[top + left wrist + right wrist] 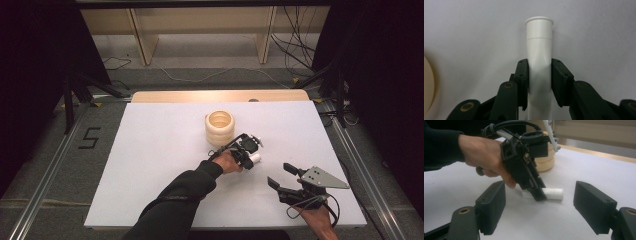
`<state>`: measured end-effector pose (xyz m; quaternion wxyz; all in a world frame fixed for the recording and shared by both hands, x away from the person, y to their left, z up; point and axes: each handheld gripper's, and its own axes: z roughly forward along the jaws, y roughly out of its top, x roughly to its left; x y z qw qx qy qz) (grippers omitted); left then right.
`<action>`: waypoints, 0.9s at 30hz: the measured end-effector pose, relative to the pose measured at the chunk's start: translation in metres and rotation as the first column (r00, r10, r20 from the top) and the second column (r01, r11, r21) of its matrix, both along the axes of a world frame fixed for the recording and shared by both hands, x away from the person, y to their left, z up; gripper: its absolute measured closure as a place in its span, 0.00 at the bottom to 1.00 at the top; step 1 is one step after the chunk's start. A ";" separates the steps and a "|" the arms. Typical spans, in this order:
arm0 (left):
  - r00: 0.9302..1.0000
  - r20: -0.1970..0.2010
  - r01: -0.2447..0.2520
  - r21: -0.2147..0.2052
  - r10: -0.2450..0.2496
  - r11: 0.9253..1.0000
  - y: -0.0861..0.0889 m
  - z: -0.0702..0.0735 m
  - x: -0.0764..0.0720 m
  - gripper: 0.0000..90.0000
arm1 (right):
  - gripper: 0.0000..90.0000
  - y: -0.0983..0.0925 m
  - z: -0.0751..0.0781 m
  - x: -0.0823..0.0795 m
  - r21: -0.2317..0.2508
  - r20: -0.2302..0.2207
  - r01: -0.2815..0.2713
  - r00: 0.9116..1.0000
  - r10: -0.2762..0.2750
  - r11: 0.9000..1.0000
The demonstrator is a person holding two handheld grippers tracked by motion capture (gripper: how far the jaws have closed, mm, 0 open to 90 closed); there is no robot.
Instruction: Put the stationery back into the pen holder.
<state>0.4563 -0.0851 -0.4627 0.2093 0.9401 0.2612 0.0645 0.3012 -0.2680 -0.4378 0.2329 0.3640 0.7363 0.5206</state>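
White bench bears a short white plastic tube lying flat near a stack of cream rings, flared end pointing away from the left gripper, whose fingers clamp its middle, while the right gripper gapes wide, holding nothing.

A short white plastic tube, smooth and round with a flared lip and a faint seam just below its far end, lies flat on its side on the white table top. It rests right of centre, near a stack of pale cream rings, its middle clasped on both sides by the left gripper.
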 end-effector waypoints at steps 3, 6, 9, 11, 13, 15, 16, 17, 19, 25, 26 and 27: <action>1.000 -0.004 0.007 -0.003 -0.007 1.000 0.001 0.000 0.002 0.77 | 0.29 0.001 0.000 0.000 -0.005 -0.001 -0.003 1.000 0.003 1.000; 1.000 -0.009 0.010 -0.018 -0.010 1.000 0.003 0.001 0.003 0.77 | 0.29 0.002 0.000 -0.001 -0.007 0.003 -0.007 1.000 0.007 1.000; 1.000 0.001 0.007 -0.041 -0.007 0.999 0.008 0.003 0.003 0.78 | 0.29 0.002 -0.001 -0.001 -0.005 -0.001 -0.005 1.000 0.005 1.000; 1.000 0.006 -0.001 -0.068 0.001 0.998 0.012 0.007 0.003 0.78 | 0.29 0.001 -0.001 0.000 -0.002 0.000 -0.006 1.000 0.006 1.000; 1.000 0.004 -0.011 -0.103 0.012 0.995 0.018 0.011 0.004 0.78 | 0.29 0.001 0.000 -0.001 -0.005 -0.001 -0.004 1.000 0.004 1.000; 1.000 0.009 -0.022 -0.142 0.024 0.990 0.025 0.015 0.003 0.78 | 0.29 0.001 0.000 -0.001 -0.006 0.000 -0.004 1.000 0.004 1.000; 0.999 0.010 -0.032 -0.165 0.034 0.986 0.029 0.018 0.002 0.78 | 0.29 0.001 -0.001 -0.001 -0.006 0.000 -0.004 1.000 0.004 1.000; 0.999 0.010 -0.037 -0.190 0.040 0.981 0.033 0.021 0.002 0.78 | 0.29 0.001 -0.001 -0.001 -0.005 -0.001 -0.003 1.000 0.003 1.000; 0.998 0.011 -0.056 -0.237 0.061 0.970 0.042 0.025 0.001 0.78 | 0.29 0.001 0.000 -0.001 -0.006 -0.001 0.000 1.000 0.000 1.000; 0.989 0.045 -0.115 -0.339 0.138 0.934 0.064 0.039 -0.001 0.78 | 0.29 0.002 -0.001 -0.001 -0.005 0.001 -0.001 1.000 0.001 1.000; 0.988 0.051 -0.119 -0.352 0.146 0.928 0.067 0.041 -0.001 0.78 | 0.29 0.002 -0.001 -0.001 -0.009 0.000 -0.001 1.000 0.001 1.000; 0.986 0.062 -0.121 -0.363 0.153 0.924 0.070 0.044 -0.002 0.78 | 0.29 0.002 -0.001 -0.001 -0.009 0.000 -0.001 1.000 0.001 1.000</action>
